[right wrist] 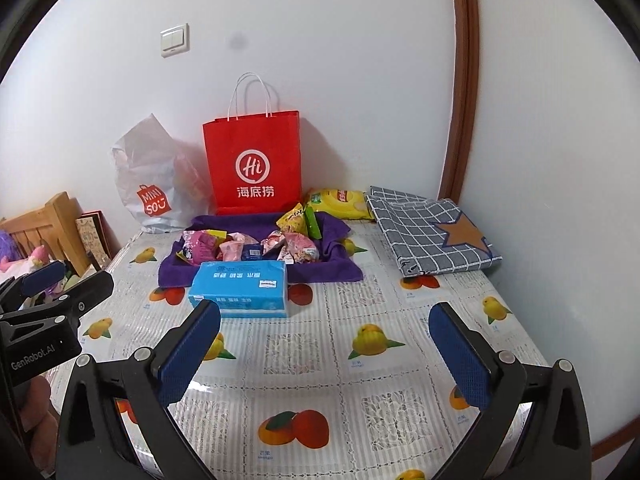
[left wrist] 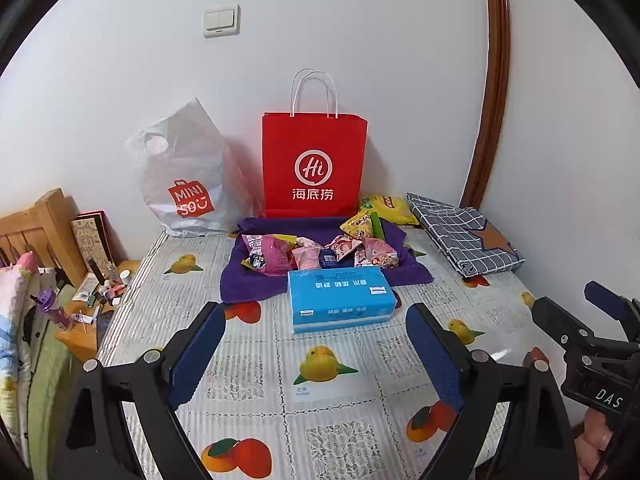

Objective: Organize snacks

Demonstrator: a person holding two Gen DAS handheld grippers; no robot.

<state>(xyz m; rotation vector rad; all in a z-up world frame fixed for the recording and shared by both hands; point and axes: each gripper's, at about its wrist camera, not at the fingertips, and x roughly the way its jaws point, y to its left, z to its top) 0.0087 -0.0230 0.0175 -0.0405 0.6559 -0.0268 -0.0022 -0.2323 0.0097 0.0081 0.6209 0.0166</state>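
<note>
Several snack packets (left wrist: 320, 254) (right wrist: 250, 248), pink, yellow and blue, lie in a heap on a purple cloth (left wrist: 248, 280) (right wrist: 176, 270) at the back of the table. A yellow chip bag (left wrist: 386, 206) (right wrist: 338, 202) lies behind them at the right. A red paper bag (left wrist: 314, 164) (right wrist: 254, 162) stands upright against the wall. My left gripper (left wrist: 316, 320) is open and empty above the table, short of a blue tissue pack (left wrist: 340, 298) (right wrist: 240, 288). My right gripper (right wrist: 324, 320) is open and empty, to the right of the tissue pack.
A white Miniso plastic bag (left wrist: 184, 184) (right wrist: 150, 184) leans on the wall left of the red bag. A folded checked cloth (left wrist: 464, 236) (right wrist: 432, 232) lies at the back right. The table (left wrist: 328, 408) has a fruit-print cover. A cluttered wooden stand (left wrist: 92, 300) sits at its left edge.
</note>
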